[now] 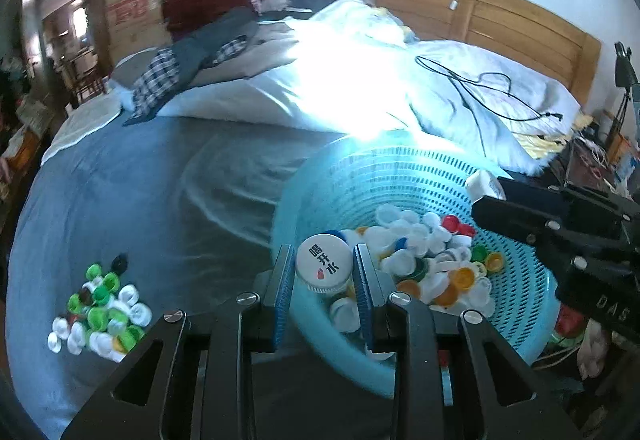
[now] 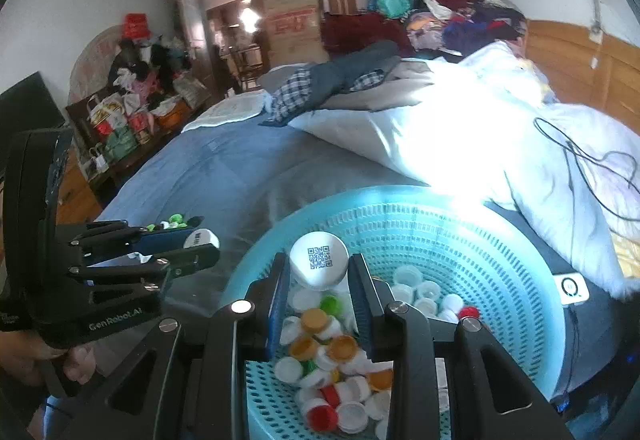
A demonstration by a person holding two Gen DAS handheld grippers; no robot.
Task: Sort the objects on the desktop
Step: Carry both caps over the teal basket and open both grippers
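A light blue perforated basket [image 1: 516, 292] on the bed holds many loose bottle caps [image 1: 424, 260], white, orange, red and green. My left gripper [image 1: 324, 272] is shut on a large white cap with Chinese print [image 1: 324, 260], held over the basket's near rim. My right gripper [image 2: 319, 272] is shut on a large white cap with a QR code [image 2: 319, 258], held above the caps [image 2: 332, 360] inside the basket [image 2: 500, 264]. A small pile of green and white caps [image 1: 98, 310] lies on the blue sheet to the left.
The blue bed sheet [image 1: 160, 192] spreads left of the basket. A white duvet [image 1: 360, 80] with a black cable [image 1: 480, 92] lies behind. The wooden headboard [image 1: 500, 16] is at the back right. Clothes and a cardboard box [image 1: 134, 8] stand at the far side.
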